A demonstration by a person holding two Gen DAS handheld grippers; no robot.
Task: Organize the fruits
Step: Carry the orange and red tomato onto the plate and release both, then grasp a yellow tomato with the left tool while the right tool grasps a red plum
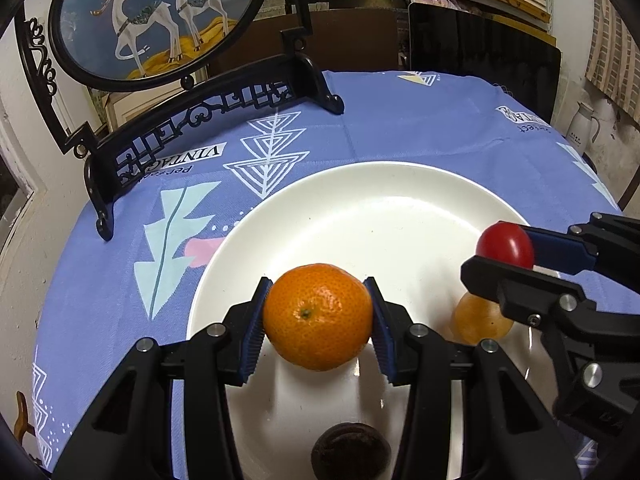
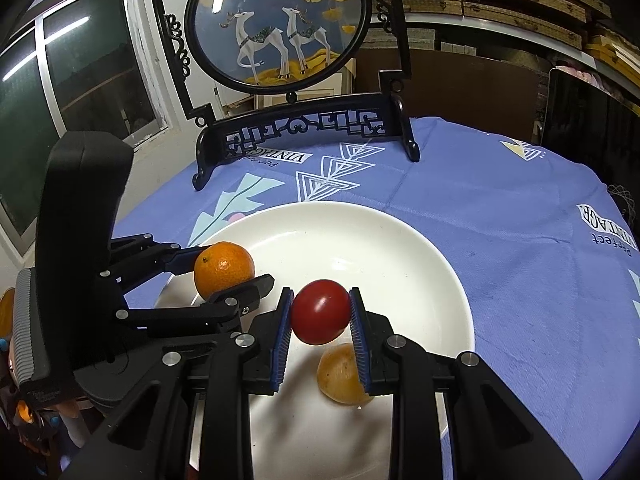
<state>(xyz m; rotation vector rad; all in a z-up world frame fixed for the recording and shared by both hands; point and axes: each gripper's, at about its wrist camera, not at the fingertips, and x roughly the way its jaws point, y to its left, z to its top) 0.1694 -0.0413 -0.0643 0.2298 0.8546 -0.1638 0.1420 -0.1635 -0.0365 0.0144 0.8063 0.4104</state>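
My left gripper is shut on an orange mandarin and holds it over the near part of the white plate. My right gripper is shut on a small red tomato above the plate. A yellowish fruit lies on the plate under the right gripper; it also shows in the left wrist view. A dark brown round fruit lies on the plate's near side under the left gripper. The left gripper with the mandarin shows at the left of the right wrist view.
The round table has a blue patterned cloth. A black carved stand with a round deer painting stands at the table's far edge. A dark chair back is beyond the table. A white jug stands at the far right.
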